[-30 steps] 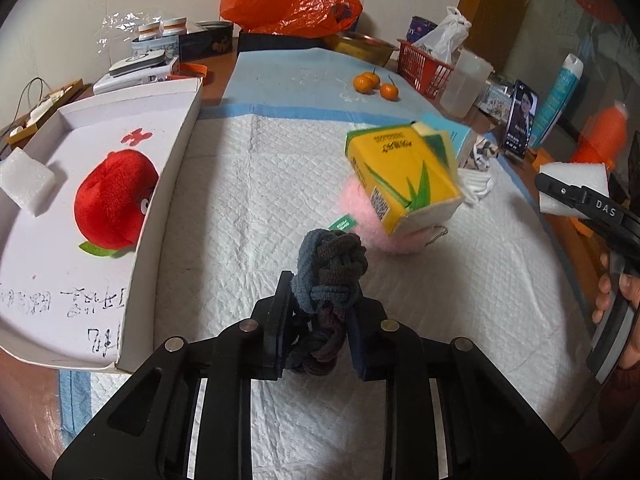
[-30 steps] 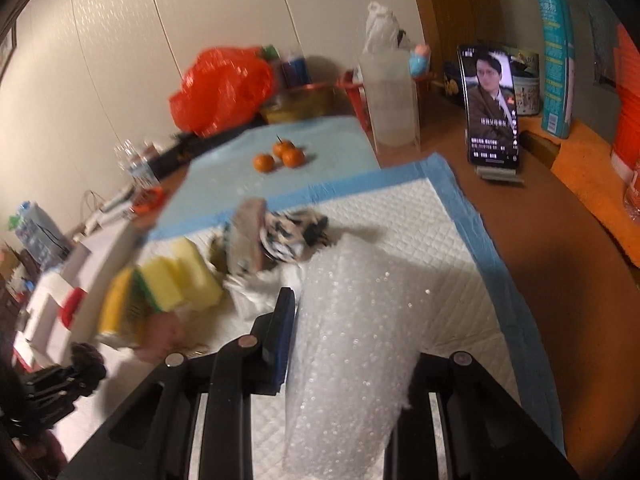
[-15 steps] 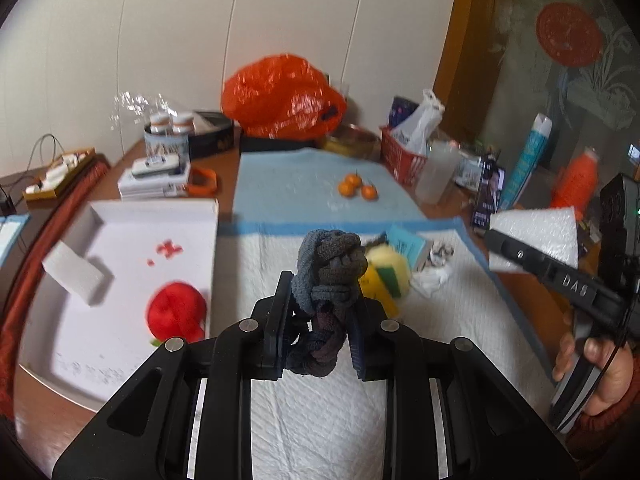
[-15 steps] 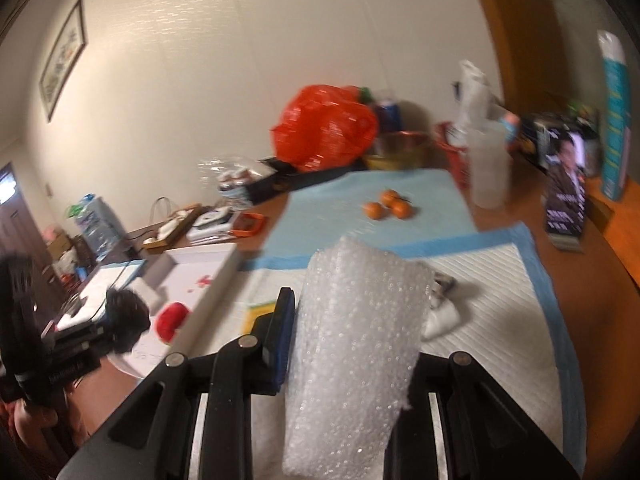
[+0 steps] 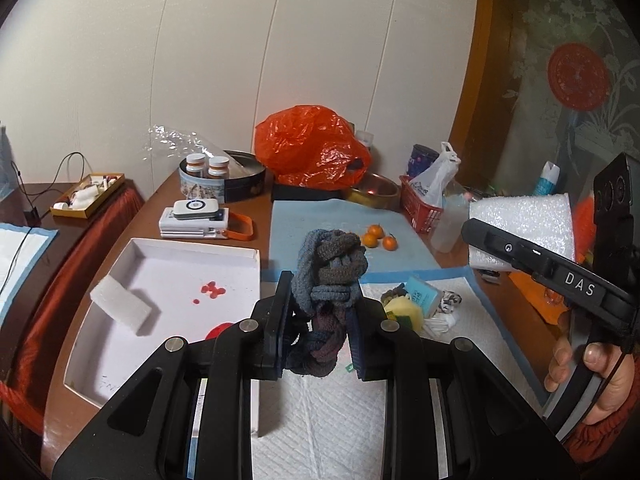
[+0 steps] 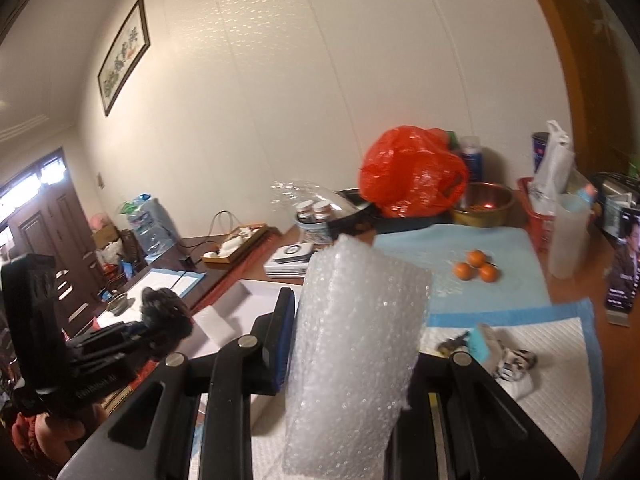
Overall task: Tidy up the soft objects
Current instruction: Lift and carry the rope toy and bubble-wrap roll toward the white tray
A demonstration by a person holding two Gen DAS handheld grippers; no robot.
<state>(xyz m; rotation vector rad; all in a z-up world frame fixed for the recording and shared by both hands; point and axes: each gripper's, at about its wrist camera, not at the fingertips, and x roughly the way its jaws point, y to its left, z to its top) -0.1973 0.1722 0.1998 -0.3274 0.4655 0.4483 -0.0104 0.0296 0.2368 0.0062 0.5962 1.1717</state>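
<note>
Left gripper (image 5: 320, 332) is clamped tight on a knotted rope toy (image 5: 328, 280), grey and blue at the top, darker maroon lower down, its big knot standing well above the fingertips. It hangs in the air over the white pad (image 5: 340, 420), just right of the white box (image 5: 256, 264).

Right gripper (image 6: 352, 344) is clamped on a bubble wrap roll (image 6: 352, 344), which stands upright and fills the whole gap between the jaws. From the left camera that same roll (image 5: 524, 224) shows as a pale block up at the right, gripped above the person's right hand (image 5: 596, 380).

Inside the box lies a white foam block (image 5: 120, 306), tilted, near the left wall. Something red (image 5: 218, 330) peeks out just behind the left finger; most of it is hidden.

On the pad beyond the toy sits a small heap: a yellow sponge (image 5: 404, 312), a blue-topped one (image 5: 420, 292) against it, and a patterned cloth (image 5: 450, 300) just to their right.

Farther back, three oranges (image 5: 378, 238) huddle together on the blue mat (image 5: 304, 216). Behind them, an orange bag (image 5: 312, 152), a metal bowl (image 5: 376, 192) and a red basket (image 5: 420, 208) line the wall.
</note>
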